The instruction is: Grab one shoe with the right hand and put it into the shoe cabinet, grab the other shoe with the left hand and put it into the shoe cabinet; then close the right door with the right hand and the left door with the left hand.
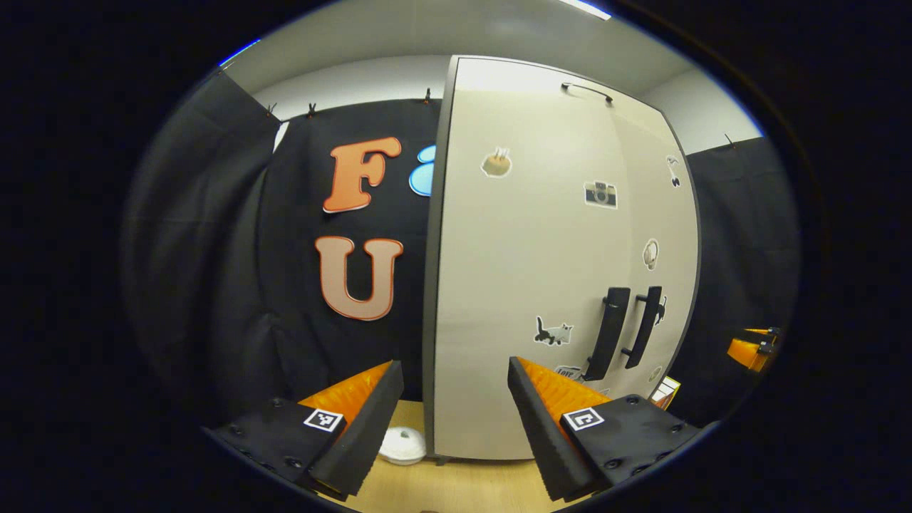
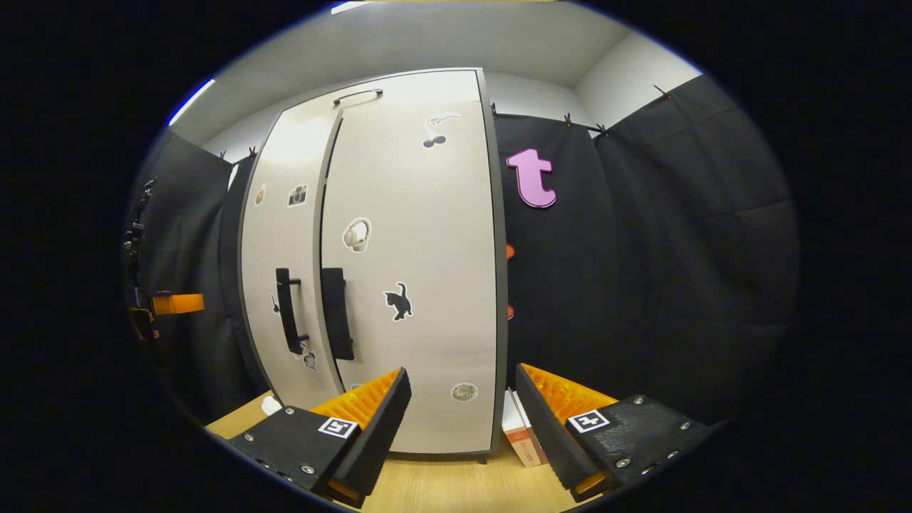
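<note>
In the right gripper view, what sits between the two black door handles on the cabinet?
Only the vertical seam where the two closed doors meet, in the right gripper view: left handle, right handle, cabinet. Nothing else lies there.

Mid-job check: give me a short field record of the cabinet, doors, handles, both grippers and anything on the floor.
cabinet: upright, pale, stickers on front
left door: looks shut
right door: looks shut
handles: two black bars, side by side at the door seam
shoes: none visible outside
left gripper: open, empty, facing the cabinet's left edge
right gripper: open, empty, facing the cabinet's right edge
floor: white round object left of cabinet; small box right of it
</note>
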The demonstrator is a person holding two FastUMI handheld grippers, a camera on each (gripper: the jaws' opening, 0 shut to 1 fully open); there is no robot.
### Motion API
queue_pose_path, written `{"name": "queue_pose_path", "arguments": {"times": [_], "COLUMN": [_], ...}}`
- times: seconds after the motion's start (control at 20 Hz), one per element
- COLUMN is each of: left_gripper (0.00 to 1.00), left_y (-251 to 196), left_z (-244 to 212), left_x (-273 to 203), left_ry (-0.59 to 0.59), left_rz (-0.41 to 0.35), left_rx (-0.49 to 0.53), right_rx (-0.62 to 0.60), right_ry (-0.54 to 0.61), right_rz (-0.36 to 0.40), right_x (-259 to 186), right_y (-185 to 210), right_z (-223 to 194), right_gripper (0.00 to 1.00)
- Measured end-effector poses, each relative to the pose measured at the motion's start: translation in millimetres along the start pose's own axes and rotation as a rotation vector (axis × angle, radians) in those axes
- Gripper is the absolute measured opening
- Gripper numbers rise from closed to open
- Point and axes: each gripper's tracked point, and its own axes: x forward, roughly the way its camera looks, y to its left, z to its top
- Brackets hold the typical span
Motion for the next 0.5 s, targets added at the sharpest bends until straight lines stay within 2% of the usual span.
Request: {"name": "queue_pose_path", "arguments": {"times": [0.25, 0.5], "left_gripper": [0.96, 0.96], "left_y": [65, 127], "left_z": [37, 60], "left_x": [-50, -92], "left_ry": [-0.052, -0.108], "left_rz": [0.087, 0.189], "left_rx": [-0.020, -0.043], "right_rx": [-0.045, -0.063], "right_ry": [-0.071, -0.107], "right_rz": [-0.001, 0.004], "right_x": [-26, -48], "right_y": [4, 8], "right_z": [46, 69], "right_gripper": [0.92, 0.92]}}
